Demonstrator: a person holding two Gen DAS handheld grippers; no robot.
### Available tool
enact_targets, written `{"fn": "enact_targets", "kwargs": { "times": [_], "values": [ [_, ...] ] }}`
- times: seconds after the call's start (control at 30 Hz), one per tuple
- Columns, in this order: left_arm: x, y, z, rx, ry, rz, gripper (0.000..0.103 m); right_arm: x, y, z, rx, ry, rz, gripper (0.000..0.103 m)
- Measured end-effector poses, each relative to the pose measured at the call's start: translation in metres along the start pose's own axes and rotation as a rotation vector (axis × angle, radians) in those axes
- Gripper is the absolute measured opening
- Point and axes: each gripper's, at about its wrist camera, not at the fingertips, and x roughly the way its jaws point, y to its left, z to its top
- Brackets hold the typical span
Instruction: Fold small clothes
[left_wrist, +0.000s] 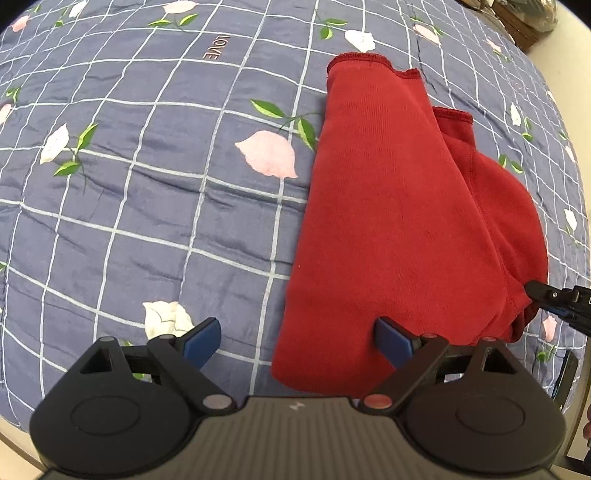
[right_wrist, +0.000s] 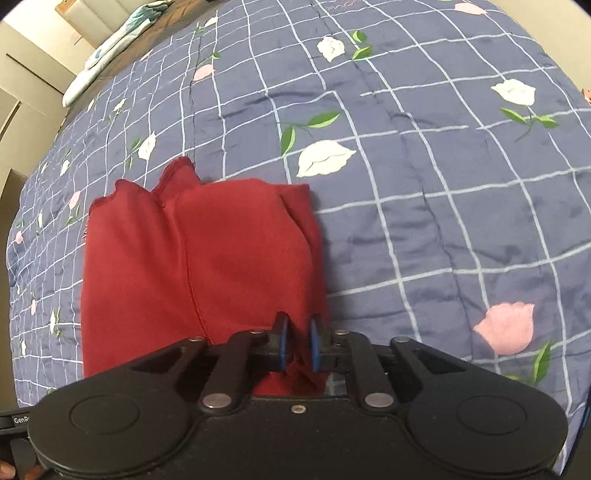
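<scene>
Left wrist view shows the red garment (left_wrist: 399, 221) lying folded lengthwise on a blue checked quilt (left_wrist: 147, 192) printed with pink and white flowers. The left gripper (left_wrist: 297, 341) hangs over the garment's near left corner with its blue-padded fingers spread wide: one pad (left_wrist: 393, 345) sits over the red cloth, the other over the bare quilt, and nothing is between them. At the right edge of this view the right gripper (left_wrist: 546, 295) touches the garment's near right corner.

Right wrist view has the right gripper (right_wrist: 297, 341) pressed together on a bunched bit of the garment's (right_wrist: 199, 258) near edge, red cloth pinched between the blue pads.

The word "LOVE" (left_wrist: 216, 47) is stitched on the quilt beyond the garment. Partial white lettering "GenR" (right_wrist: 20, 420) shows at the lower left of the right wrist view.
</scene>
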Motion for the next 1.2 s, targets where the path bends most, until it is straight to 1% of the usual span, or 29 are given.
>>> {"fn": "enact_targets", "kwargs": {
  "times": [0.07, 0.1, 0.17, 0.3, 0.37, 0.43, 0.5, 0.57, 0.67, 0.77, 0.83, 0.9, 0.97, 1.0, 1.03, 1.07, 1.2],
  "values": [
    [0.000, 0.001, -0.001, -0.003, 0.001, -0.002, 0.093, 0.000, 0.000, -0.002, 0.014, -0.002, -0.001, 0.025],
    [-0.001, 0.002, 0.000, -0.003, 0.000, -0.002, 0.093, 0.000, -0.001, -0.003, 0.021, 0.000, 0.001, 0.029],
    [-0.001, 0.002, 0.001, -0.004, -0.003, -0.002, 0.093, -0.002, -0.003, -0.005, 0.030, 0.000, 0.001, 0.048],
    [-0.001, 0.001, 0.001, -0.008, -0.003, 0.001, 0.094, -0.002, -0.007, -0.008, 0.041, 0.007, -0.014, 0.063],
    [0.000, 0.000, 0.001, -0.009, -0.002, 0.009, 0.095, -0.002, -0.008, -0.010, 0.048, 0.005, -0.031, 0.073],
    [0.001, -0.001, 0.001, -0.008, -0.001, 0.013, 0.096, 0.000, -0.010, -0.013, 0.057, 0.016, -0.038, 0.077],
    [0.001, -0.001, 0.001, -0.008, 0.000, 0.014, 0.096, 0.001, -0.009, -0.017, 0.062, 0.030, -0.038, 0.078],
    [0.001, 0.000, 0.001, -0.012, -0.001, 0.012, 0.096, 0.001, -0.006, -0.024, 0.059, 0.042, -0.024, 0.082],
    [0.002, 0.002, 0.001, -0.018, 0.000, 0.016, 0.096, 0.003, 0.005, -0.037, 0.029, 0.067, -0.005, 0.085],
    [0.003, 0.005, 0.001, -0.030, 0.002, 0.027, 0.096, 0.010, 0.019, -0.052, -0.048, 0.112, -0.010, 0.085],
    [0.004, 0.007, 0.001, -0.036, 0.000, 0.031, 0.096, 0.008, 0.030, -0.062, -0.112, 0.104, -0.019, 0.083],
    [0.005, 0.009, 0.000, -0.042, 0.003, 0.031, 0.096, 0.003, 0.041, -0.073, -0.191, 0.083, -0.001, 0.074],
    [0.006, 0.011, 0.000, -0.049, 0.006, 0.026, 0.096, -0.001, 0.053, -0.081, -0.286, 0.070, 0.023, 0.059],
    [0.006, 0.011, 0.000, -0.049, 0.007, 0.024, 0.096, -0.003, 0.058, -0.085, -0.327, 0.061, 0.037, 0.056],
    [0.006, 0.012, -0.001, -0.049, 0.006, 0.024, 0.096, -0.004, 0.062, -0.087, -0.356, 0.051, 0.050, 0.050],
    [0.006, 0.012, -0.001, -0.048, 0.006, 0.024, 0.096, -0.006, 0.065, -0.086, -0.366, 0.040, 0.059, 0.048],
    [0.005, 0.012, -0.001, -0.044, 0.006, 0.025, 0.095, 0.001, 0.066, -0.075, -0.338, 0.021, 0.081, 0.043]
  ]
}}
